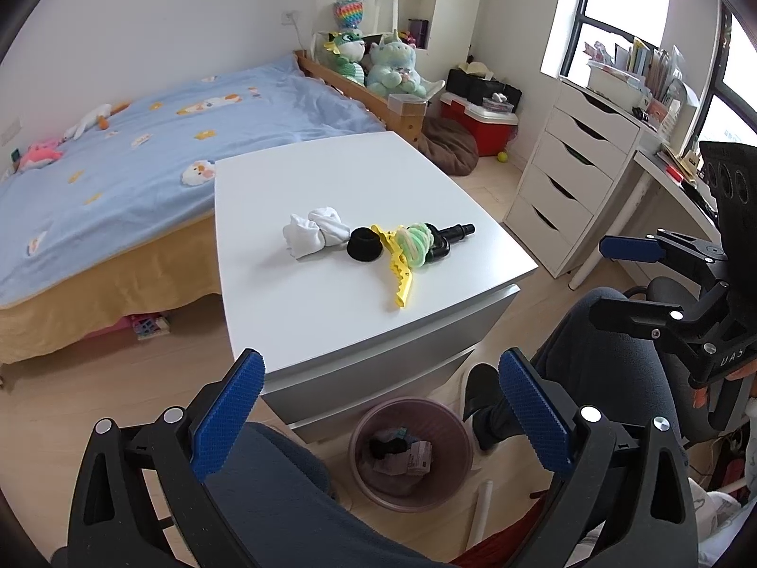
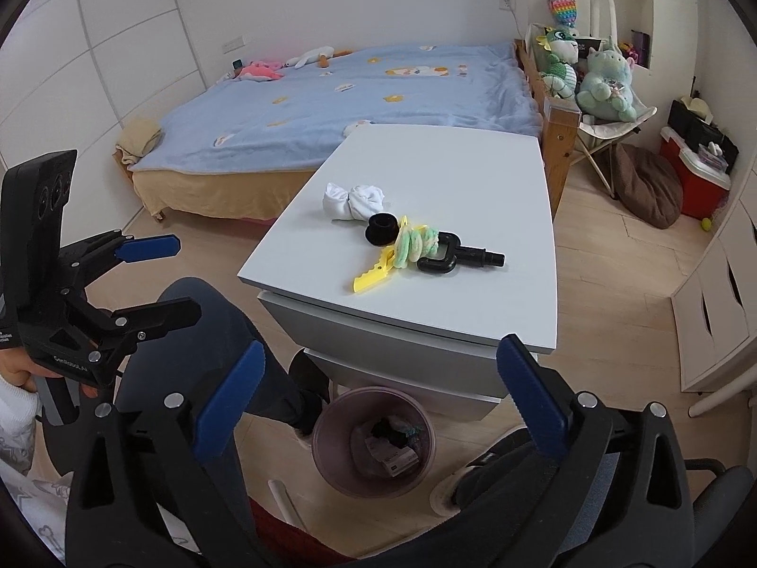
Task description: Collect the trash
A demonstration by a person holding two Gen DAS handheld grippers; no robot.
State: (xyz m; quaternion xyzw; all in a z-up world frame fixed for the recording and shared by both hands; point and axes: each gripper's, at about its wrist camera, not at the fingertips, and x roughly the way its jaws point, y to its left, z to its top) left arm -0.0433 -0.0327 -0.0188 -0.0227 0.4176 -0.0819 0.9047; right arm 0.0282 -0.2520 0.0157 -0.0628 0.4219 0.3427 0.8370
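Note:
On the white cabinet top (image 1: 331,322) (image 2: 473,180) lie a crumpled white cloth (image 1: 314,232) (image 2: 352,201), a black ring-shaped cap (image 1: 363,244) (image 2: 381,229), a yellow toothed clip (image 1: 402,274) (image 2: 374,274), a green-white fluffy coil (image 1: 416,242) (image 2: 416,246) and a black pipe fitting (image 1: 449,236) (image 2: 466,258). A mauve trash bin (image 1: 410,454) (image 2: 374,440) holding scraps stands on the floor in front of the cabinet. My left gripper (image 1: 381,419) (image 2: 156,279) is open and empty above the bin. My right gripper (image 2: 381,395) (image 1: 615,279) is open and empty, beside it.
A bed with a blue blanket (image 1: 142,142) (image 2: 355,94) stands behind the cabinet. A white drawer unit (image 1: 563,180) and desk are at right. A brown cushion (image 1: 449,144) (image 2: 648,184) and red cooler (image 1: 482,125) sit on the floor. The person's legs (image 1: 591,359) are near the bin.

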